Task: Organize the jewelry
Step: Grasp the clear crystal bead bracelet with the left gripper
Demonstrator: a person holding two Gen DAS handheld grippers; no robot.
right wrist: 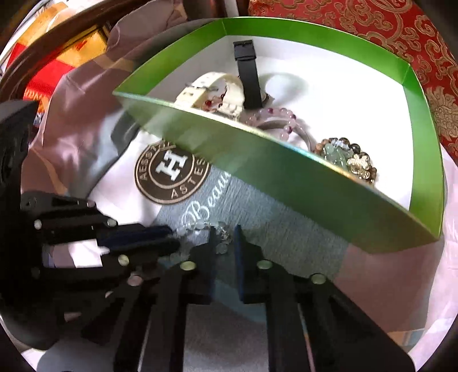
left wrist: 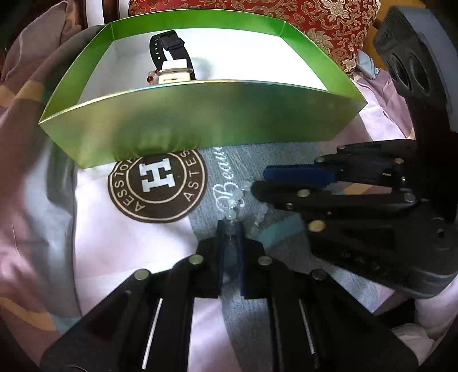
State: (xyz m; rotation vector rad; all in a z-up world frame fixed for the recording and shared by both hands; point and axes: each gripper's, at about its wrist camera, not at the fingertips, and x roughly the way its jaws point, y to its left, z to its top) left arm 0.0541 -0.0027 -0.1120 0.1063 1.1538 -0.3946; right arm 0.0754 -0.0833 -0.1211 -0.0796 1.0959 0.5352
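A clear bead bracelet (left wrist: pixel 236 197) (right wrist: pixel 197 226) lies on the grey stripe of the bedding, just in front of the green box (left wrist: pixel 200 114) (right wrist: pixel 286 177). My left gripper (left wrist: pixel 230 226) (right wrist: pixel 174 239) is shut on the near end of the strand. From the right, my right gripper (left wrist: pixel 256 184) (right wrist: pixel 225 233) comes in low with its jaws closed on beads at the far end. Inside the box are a black-strap watch (left wrist: pixel 169 45) (right wrist: pixel 247 77), a white watch (right wrist: pixel 206 88), a pink bead bracelet (right wrist: pixel 274 114) and a jade and brown bead bracelet (right wrist: pixel 346 157).
A round brown logo patch (left wrist: pixel 157 186) (right wrist: pixel 171 171) marks the white bedding left of the bracelet. A red and gold brocade cushion (left wrist: pixel 315 25) (right wrist: pixel 372 31) sits behind the box. Pink folds of quilt (left wrist: pixel 25 143) rise on the left.
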